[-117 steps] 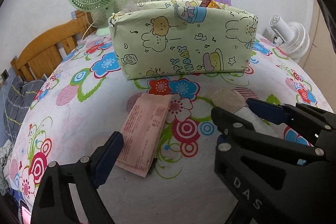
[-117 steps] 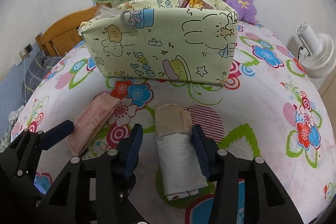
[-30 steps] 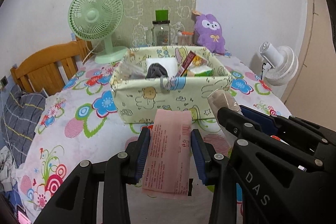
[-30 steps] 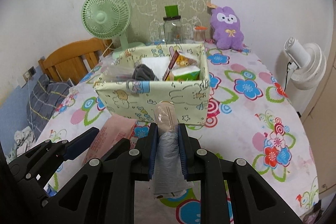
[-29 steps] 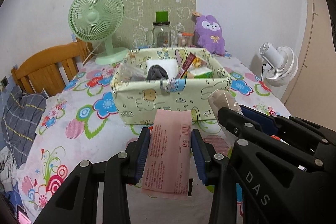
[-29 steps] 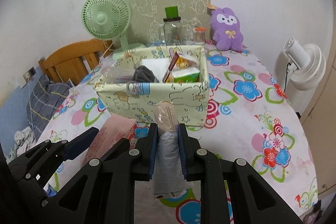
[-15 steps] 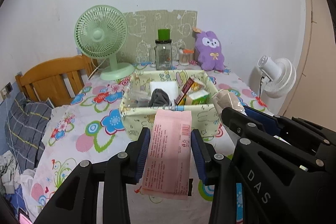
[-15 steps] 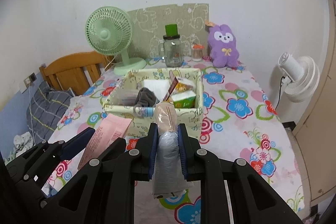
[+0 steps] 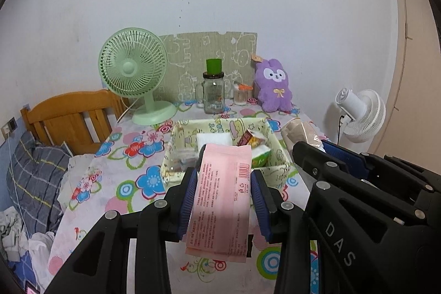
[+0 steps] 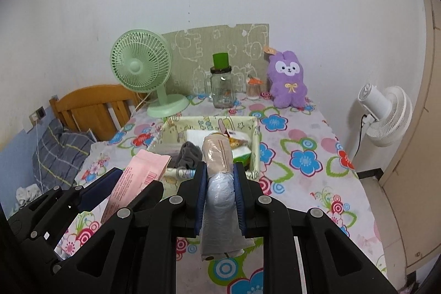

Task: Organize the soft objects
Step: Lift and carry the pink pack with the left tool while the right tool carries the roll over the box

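**A:** Left wrist view?

**B:** My left gripper (image 9: 223, 194) is clamped on the pink packet (image 9: 220, 200), centre frame, above the table, with the fabric basket (image 9: 278, 156) just beyond.

**A:** Right wrist?

**B:** My right gripper (image 10: 219, 196) squeezes the wrapped roll (image 10: 219, 183) at lower centre. Several items already sit in the basket; I judge both of mine are not yet dropped in.

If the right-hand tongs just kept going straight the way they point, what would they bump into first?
Probably the patterned fabric box: the right tongs, shut on a wrapped roll, point at its near rim, though depth is hard to judge.
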{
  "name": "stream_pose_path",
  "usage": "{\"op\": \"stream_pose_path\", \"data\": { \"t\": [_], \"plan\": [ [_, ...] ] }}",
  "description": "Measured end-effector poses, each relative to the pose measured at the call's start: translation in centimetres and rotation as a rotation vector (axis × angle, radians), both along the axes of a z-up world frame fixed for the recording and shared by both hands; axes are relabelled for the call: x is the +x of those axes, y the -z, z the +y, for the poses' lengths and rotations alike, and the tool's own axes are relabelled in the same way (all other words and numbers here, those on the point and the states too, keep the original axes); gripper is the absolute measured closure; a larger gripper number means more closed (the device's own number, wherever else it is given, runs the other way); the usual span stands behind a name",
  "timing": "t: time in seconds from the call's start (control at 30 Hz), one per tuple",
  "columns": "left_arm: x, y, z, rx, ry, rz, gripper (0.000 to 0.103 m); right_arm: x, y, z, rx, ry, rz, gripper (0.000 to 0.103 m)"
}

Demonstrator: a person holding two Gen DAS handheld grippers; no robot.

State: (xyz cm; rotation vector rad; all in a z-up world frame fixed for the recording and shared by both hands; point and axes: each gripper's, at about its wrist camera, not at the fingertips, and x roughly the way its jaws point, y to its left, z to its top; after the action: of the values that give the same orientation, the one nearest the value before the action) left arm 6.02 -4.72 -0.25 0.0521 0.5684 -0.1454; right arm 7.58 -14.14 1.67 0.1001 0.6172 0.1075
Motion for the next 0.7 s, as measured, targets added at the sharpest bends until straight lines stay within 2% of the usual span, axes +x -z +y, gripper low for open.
{"op": "stream_pose_path", "data": {
  "t": [0.27, 0.7],
  "plan": [
    [1.1, -0.6, 0.2, 0.007, -0.015, -0.028, 0.063, 1.1, -0.7, 0.1, 0.01, 0.004, -0.025, 0.081],
    [4.1, -0.5, 0.6, 0.01, -0.031, -0.028, 0.063, 4.5, -0.6, 0.6, 0.02, 0.001, -0.02, 0.081]
  ]
}}
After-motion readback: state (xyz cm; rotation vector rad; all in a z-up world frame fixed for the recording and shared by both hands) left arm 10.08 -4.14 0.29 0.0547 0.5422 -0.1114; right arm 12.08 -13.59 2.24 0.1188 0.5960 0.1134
